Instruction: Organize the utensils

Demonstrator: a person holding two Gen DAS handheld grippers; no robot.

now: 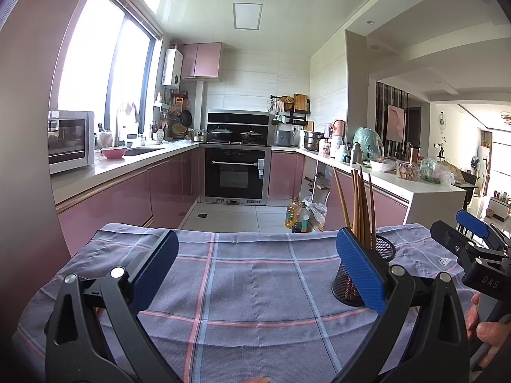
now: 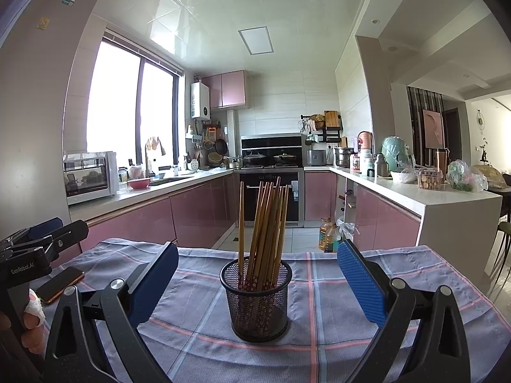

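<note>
Left wrist view: my left gripper [image 1: 255, 261] hangs above the checked tablecloth [image 1: 249, 287], jaws spread wide with nothing between them. The black mesh holder [image 1: 383, 249] stands upright on the cloth, partly hidden behind my right-hand blue pad [image 1: 359, 268]. The wooden chopsticks [image 1: 357, 204] stand in it with their long axis near vertical, tips upward, fanned slightly left and right. At the right edge my right gripper [image 1: 472, 239] comes into frame; white letters "DAS" can be read on its body, and the rest is cut off. A hand [image 1: 485, 322] grips its handle. Two cooking-oil bottles [image 1: 297, 214] stand on the floor beyond the table edge.

Right wrist view: my right gripper [image 2: 257, 281] is likewise released, pads well apart, empty. The mesh holder [image 2: 257, 300] sits on the tablecloth [image 2: 351, 335], centred between the pads and touching neither. The chopsticks [image 2: 265, 223] rise from it, upright, most leaning a little right, one standing apart at the left; the ends down in the holder are patterned. At the left, my left gripper [image 2: 48, 233] bears the marking "GenRobot.AI". A smartphone [image 2: 59, 284] lies flat on the cloth just beside it. Stickers on the tall panel at upper left are too small to read.
</note>
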